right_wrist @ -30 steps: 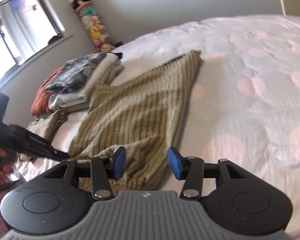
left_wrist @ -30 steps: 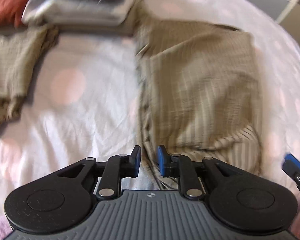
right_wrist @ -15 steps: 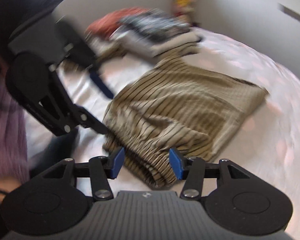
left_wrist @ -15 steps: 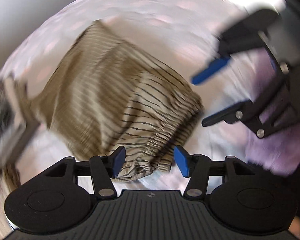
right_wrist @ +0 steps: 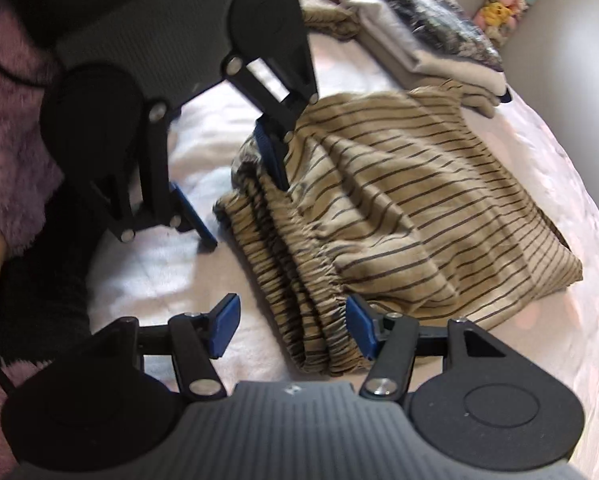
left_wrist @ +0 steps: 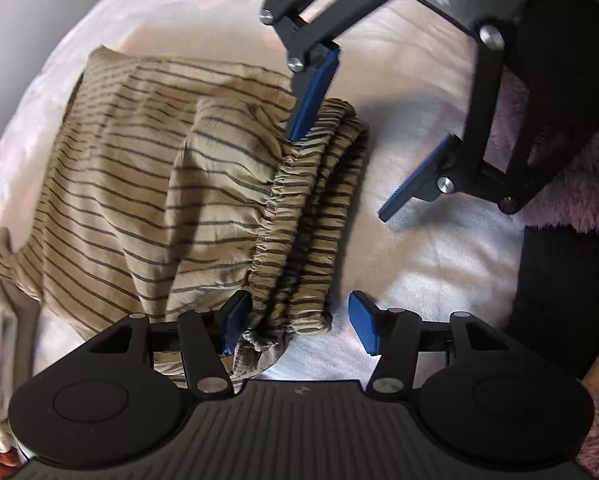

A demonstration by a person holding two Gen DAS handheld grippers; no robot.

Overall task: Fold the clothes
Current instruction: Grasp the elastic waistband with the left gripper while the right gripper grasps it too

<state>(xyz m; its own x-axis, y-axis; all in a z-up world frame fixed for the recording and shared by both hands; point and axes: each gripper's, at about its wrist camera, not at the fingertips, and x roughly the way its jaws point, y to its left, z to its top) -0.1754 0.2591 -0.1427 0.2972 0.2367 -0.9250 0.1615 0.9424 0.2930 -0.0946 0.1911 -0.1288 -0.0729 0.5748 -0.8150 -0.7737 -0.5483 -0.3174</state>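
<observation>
Straddling striped garment (left_wrist: 147, 184) waistband, unpinched

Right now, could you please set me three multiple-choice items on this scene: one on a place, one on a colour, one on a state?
1. Where does the striped garment lie?
A. on the bed
B. on a chair
C. on the floor

2. What colour are its stripes?
A. red
B. dark
C. white

3. How do the left tongs stand?
A. shut on the waistband
B. open around the waistband
C. open, far from the cloth

Answers:
1 A: pale bedsheet lies under it.
2 B: dark lines cross tan cloth.
3 B: the gathered waistband lies between the spread pads, unpinched.
</observation>
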